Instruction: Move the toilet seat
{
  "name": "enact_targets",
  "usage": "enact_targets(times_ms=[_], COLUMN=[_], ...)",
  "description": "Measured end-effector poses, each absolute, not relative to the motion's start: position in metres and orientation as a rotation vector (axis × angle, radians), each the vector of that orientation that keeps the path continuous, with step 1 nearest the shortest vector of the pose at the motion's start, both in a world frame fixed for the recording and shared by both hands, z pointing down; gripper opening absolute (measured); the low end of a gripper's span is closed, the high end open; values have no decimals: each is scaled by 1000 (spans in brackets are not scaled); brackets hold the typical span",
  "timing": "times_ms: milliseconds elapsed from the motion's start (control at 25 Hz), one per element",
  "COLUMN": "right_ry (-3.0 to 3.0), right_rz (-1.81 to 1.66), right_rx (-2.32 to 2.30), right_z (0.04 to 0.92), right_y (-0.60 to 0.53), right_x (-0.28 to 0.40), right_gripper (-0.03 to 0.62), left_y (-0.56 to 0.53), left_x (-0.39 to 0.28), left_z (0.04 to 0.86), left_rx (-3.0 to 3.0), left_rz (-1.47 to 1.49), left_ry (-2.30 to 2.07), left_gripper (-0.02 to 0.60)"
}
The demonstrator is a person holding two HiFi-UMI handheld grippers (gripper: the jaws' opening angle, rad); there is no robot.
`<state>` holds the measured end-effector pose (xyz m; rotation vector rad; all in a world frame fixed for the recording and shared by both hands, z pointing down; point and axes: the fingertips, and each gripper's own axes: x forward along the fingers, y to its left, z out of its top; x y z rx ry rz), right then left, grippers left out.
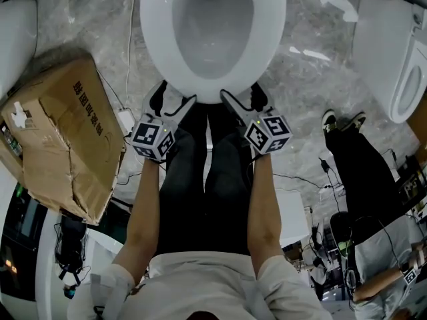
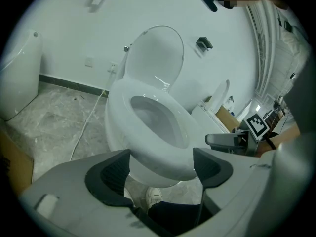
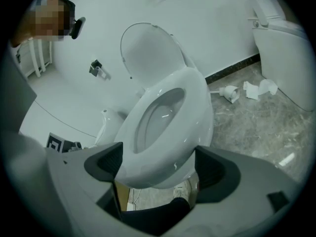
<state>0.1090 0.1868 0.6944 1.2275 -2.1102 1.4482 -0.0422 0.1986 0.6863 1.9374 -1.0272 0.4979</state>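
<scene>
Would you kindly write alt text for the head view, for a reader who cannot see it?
From above, a person holds the left gripper and right gripper, both open, near the front edge of a white toilet seat; a cardboard box lies left.

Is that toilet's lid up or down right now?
Up. The lid stands upright at the back, near the wall, leaving the bowl open in both gripper views.

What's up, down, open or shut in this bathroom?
toilet lid: up, leaning back.
toilet seat: down, lying flat.
left gripper: open, jaws apart at the seat's front edge.
right gripper: open, jaws apart at the seat's front edge.
cardboard box: crumpled.
</scene>
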Motion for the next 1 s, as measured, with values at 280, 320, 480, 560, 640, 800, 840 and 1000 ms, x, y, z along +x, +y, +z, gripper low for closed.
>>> enact_targets(times_ms=[280, 320, 480, 560, 640, 800, 840, 1000], right_ry=[-2169, -2178, -2224, -2247, -2266, -2306, -2315, -2351], right_rz=[1453, 1451, 1438, 1430, 1419, 1415, 1415, 1409], right_rx=[1262, 1265, 1272, 1274, 1279, 1312, 1320, 1350], right_z=[658, 652, 629, 616, 603, 582, 578, 561], right_y=[180, 178, 173, 170, 165, 156, 154, 147], right_x=[109, 109, 111, 110, 110, 112, 112, 113], right_gripper=[459, 459, 459, 457, 457, 457, 457, 455], left_y=[192, 190, 182, 179, 175, 165, 162, 152], left_x=[-45, -45, -44, -45, -46, -45, -45, -45], left_z=[652, 647, 622, 608, 596, 573, 568, 549], left_rx=[1967, 1973, 1991, 1997, 2001, 2024, 2031, 2052], left_rz=[473, 468, 426, 394, 361, 330, 325, 291], left_ry=[-1044, -1046, -1067, -1081, -1096, -1124, -1130, -1157], left_gripper=[390, 390, 393, 393, 393, 393, 393, 393])
